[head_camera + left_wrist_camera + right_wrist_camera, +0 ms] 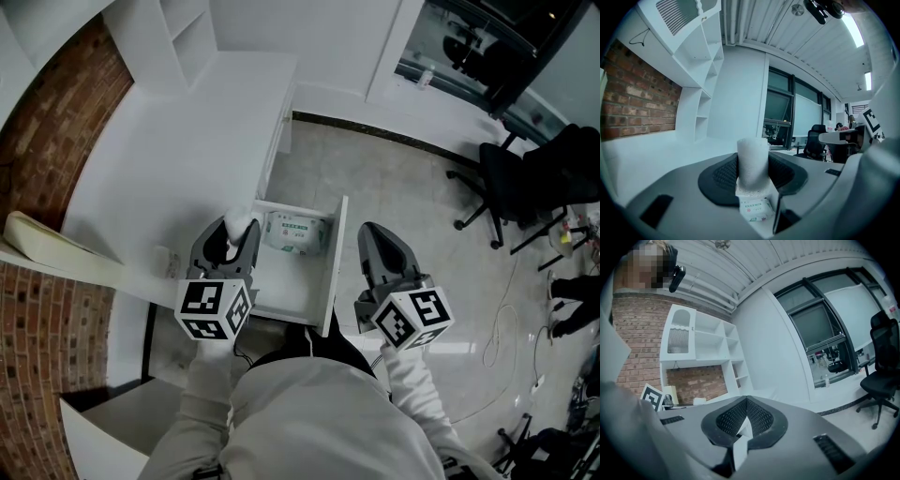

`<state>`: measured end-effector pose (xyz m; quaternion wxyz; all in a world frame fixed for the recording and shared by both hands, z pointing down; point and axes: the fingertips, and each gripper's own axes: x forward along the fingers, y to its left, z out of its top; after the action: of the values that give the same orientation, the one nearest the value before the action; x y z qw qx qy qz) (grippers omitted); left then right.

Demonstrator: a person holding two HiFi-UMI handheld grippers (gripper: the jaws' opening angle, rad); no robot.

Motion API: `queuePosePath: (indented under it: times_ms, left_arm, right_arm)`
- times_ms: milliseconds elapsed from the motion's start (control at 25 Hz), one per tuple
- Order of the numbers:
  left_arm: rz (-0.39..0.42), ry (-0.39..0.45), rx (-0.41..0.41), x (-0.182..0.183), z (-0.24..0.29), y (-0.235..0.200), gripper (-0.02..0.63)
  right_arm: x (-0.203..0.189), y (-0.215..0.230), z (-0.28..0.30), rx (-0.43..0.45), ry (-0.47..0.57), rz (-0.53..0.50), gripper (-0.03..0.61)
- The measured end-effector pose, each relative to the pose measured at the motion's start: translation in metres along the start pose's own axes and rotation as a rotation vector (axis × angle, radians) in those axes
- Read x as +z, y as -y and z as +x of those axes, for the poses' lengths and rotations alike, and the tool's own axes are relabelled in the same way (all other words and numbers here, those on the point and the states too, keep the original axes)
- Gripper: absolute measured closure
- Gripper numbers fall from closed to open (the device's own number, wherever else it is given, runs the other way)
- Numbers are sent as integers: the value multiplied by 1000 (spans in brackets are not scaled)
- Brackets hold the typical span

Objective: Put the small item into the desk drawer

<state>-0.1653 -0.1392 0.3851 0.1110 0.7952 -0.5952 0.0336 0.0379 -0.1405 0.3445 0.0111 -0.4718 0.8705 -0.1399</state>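
Observation:
My left gripper [240,225] is shut on the small item [243,221], a white foam-like cylinder. It stands upright between the pads [723,174] in the left gripper view, where the small item [753,161] fills the gap. The gripper hovers at the near-left corner of the open white desk drawer [336,267]. A pack of wipes [298,232] lies in the drawer, and the pack of wipes [755,209] shows below the jaws. My right gripper [374,232] hangs just right of the drawer's front panel, jaw tips together and nothing held, as my right gripper [746,400] shows in its own view.
The white desk [187,141] runs along a brick wall [56,112], with white shelves [187,33] at its far end. A beige object [52,246] lies at the desk's left. A black office chair [511,178] and cables [506,319] are on the tiled floor to the right.

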Motion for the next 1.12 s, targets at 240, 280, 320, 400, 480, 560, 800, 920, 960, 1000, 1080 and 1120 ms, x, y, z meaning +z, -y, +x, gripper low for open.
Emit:
queuePosePath:
  times_ms: [240,280,320,400,480,560,800,920,960,1000,1080,1120]
  left_arm:
    - [2,3,-3,6,15,2,425]
    - [8,2,-5,6,17,3,425]
    - [14,0,-7,7,19,3,425]
    - [22,-5,-9,7,24,4,425]
    - [23,-8,-9,6,28,3,425]
    - [24,-12,-9,6,32,4,425]
    - [26,-29,-15,1,45,6,425]
    - [34,-43,-23,-4,54,9,425]
    - [38,-51,-29,-6,57,10,425]
    - [42,-61,-34,-10,60,11,425]
    - [46,-84,-45,-20,65,13,425]
    - [47,-97,-50,-25,68,14,425]
  right_arm:
    - [8,12,7,-7,16,4,551]
    - [10,13,7,-7,18,4,551]
    - [11,14,8,-7,20,4,551]
    - [10,17,9,-9,21,8,551]
    - [10,19,11,-9,21,11,551]
    - [11,21,13,-5,21,9,551]
    - [12,30,16,-10,16,15,551]
    - [10,35,16,-16,16,24,551]
    - [10,35,17,-15,15,26,551]
    - [10,35,18,-13,13,27,551]
    - [8,34,20,-11,9,28,551]
    - [7,34,21,-10,7,28,551]
